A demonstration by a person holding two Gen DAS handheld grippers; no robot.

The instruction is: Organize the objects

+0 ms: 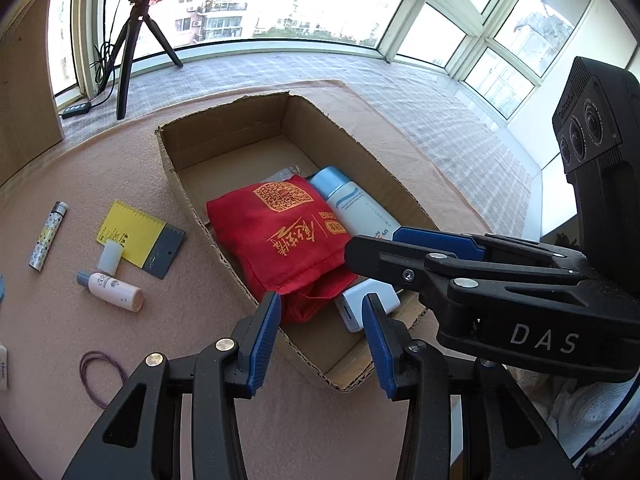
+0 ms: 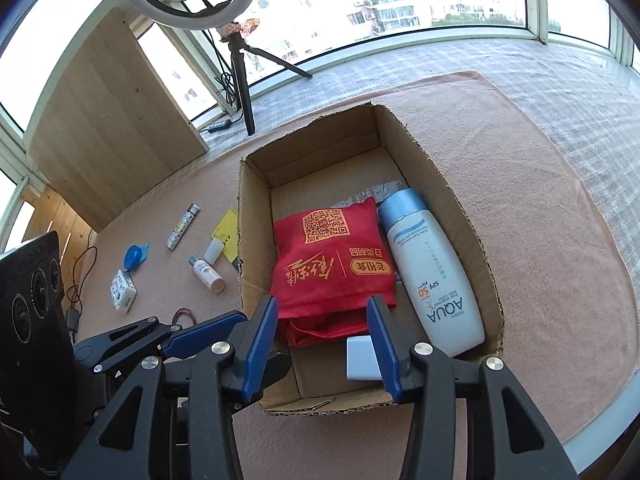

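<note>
An open cardboard box (image 1: 232, 136) (image 2: 320, 148) sits on a pink mat. Inside lie a red cloth bag (image 1: 280, 232) (image 2: 332, 264), a white sunscreen bottle (image 1: 356, 208) (image 2: 432, 280) with a blue cap, and a small white box (image 1: 360, 304) (image 2: 360, 356). My left gripper (image 1: 320, 312) hovers open over the box's near left rim, holding nothing. My right gripper (image 2: 320, 316) is open and empty above the bag's near edge. In the left wrist view its fingers (image 1: 436, 240) reach in from the right over the bottle.
Left of the box on the mat lie a lighter (image 1: 48, 236), a yellow ruler card (image 1: 136, 236), a small white cap (image 1: 110, 256), a small pink bottle (image 1: 114, 286), purple rubber bands (image 1: 100, 372), a blue round item (image 2: 136, 256) and a tissue pack (image 2: 123, 292). A ring-light tripod (image 2: 240, 80) stands behind.
</note>
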